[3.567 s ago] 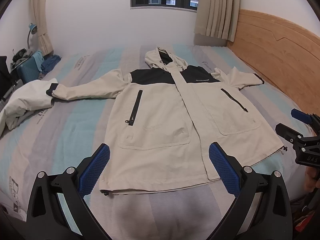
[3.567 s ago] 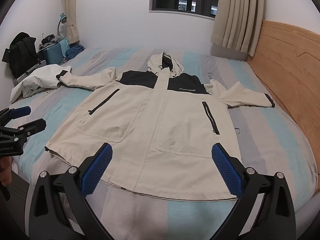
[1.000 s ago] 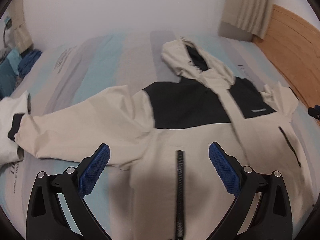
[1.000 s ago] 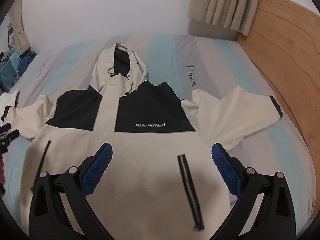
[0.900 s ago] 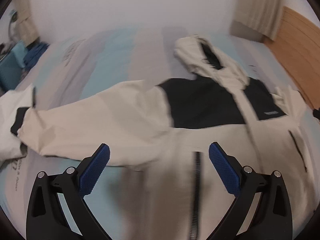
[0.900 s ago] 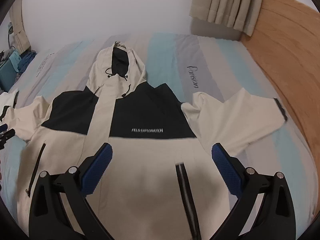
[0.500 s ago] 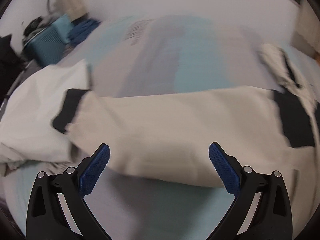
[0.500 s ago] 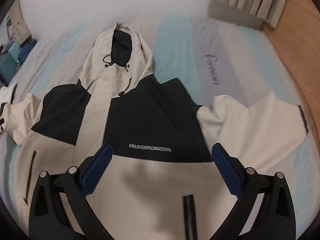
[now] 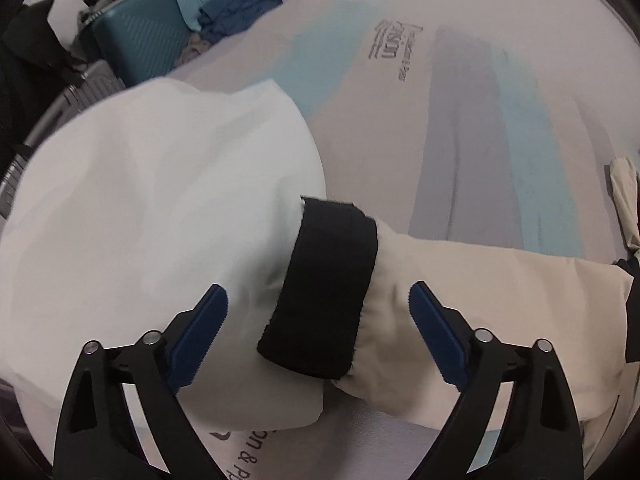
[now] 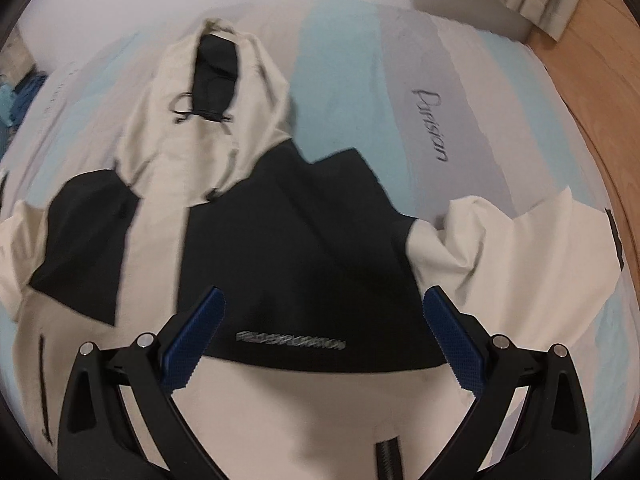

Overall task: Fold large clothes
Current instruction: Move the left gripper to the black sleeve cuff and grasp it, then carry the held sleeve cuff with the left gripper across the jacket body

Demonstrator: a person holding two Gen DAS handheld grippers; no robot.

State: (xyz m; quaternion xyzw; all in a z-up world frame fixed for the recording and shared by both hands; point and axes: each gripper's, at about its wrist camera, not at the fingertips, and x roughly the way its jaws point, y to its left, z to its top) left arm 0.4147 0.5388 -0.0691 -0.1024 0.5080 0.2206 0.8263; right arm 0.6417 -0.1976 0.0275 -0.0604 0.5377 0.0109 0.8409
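A bed with a sheet striped in pale blue, grey and white (image 10: 352,64) filled both views. Across it lay the cream-and-black hooded jacket (image 10: 280,240), front up, its hood toward the upper left of the right wrist view and one sleeve spread to the right edge. In the left wrist view a white garment (image 9: 140,220) bulked across the left half, with the jacket's other cream sleeve (image 9: 480,300) running in from the right and its black cuff (image 9: 324,292) lying at centre. The left gripper (image 9: 316,320) straddled that cuff, jaws closing but not yet touching it. The right gripper (image 10: 324,324) hung open above the black chest panel. A teal suitcase (image 9: 140,40) stood upper left.
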